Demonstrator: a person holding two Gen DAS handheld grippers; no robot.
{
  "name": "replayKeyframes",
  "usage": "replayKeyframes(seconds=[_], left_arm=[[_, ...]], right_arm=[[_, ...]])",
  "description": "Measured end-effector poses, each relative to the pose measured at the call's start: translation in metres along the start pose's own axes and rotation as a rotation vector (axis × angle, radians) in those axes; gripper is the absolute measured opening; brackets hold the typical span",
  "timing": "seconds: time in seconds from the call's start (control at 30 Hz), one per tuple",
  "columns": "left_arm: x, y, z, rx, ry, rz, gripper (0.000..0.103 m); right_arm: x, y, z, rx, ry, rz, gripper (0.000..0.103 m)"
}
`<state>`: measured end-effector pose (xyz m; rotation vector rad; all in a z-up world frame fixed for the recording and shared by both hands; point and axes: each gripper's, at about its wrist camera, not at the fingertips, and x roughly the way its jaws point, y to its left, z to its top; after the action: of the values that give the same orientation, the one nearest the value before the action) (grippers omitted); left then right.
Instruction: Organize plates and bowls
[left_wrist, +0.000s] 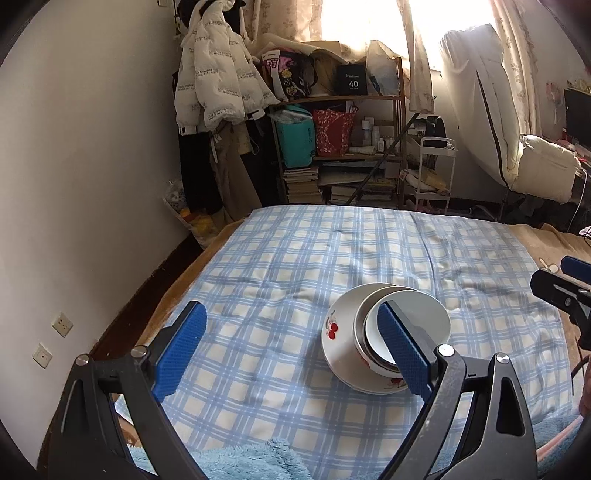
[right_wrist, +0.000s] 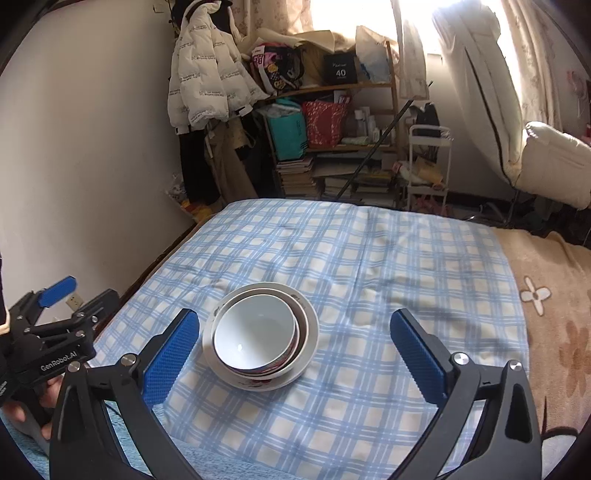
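Both grippers are up off the bed, jaws spread wide and nothing between the pads. The left gripper (left_wrist: 291, 347) points down at the blue checked bedspread (left_wrist: 280, 266); its right-hand pad (left_wrist: 402, 350) overlaps the crockery stack in the left wrist view, though I cannot tell whether it touches. The right gripper (right_wrist: 295, 350) frames the stack more squarely: the dishes sit ahead of its jaws, closer to the left pad (right_wrist: 171, 354) than to the right one, clear of both.

The stack itself: a white plate (right_wrist: 312, 332) lies flat on the bedspread as the base, a shallow cherry-printed bowl (right_wrist: 303, 325) nested on it, and a deeper white bowl (right_wrist: 255, 332) on top, mouth up. Being round, it has no long axis; the top bowl sits off-centre, shifted toward the right gripper's left pad, so the pile leans slightly that way.

From the right wrist view, a hand (right_wrist: 33, 402) grips the left tool's handle at the lower left edge.
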<state>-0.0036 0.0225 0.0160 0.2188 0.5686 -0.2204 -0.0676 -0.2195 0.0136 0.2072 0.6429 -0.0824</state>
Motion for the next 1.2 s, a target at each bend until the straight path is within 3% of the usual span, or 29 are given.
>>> replayKeyframes(seconds=[0.2, 0.4, 1.2], left_arm=[[-0.005, -0.004, -0.01, 0.018, -0.032, 0.022, 0.092], [0.003, -0.007, -0.016, 0.028, -0.008, 0.028, 0.092], [0.024, -0.008, -0.02, 0.022, 0.042, 0.048, 0.092]], right_arm=[[-0.006, 0.0, -0.007, -0.013, -0.047, -0.033, 0.103], [-0.008, 0.0, -0.009, -0.02, -0.093, -0.065, 0.103], [0.017, -0.008, -0.013, -0.016, -0.038, -0.084, 0.103]])
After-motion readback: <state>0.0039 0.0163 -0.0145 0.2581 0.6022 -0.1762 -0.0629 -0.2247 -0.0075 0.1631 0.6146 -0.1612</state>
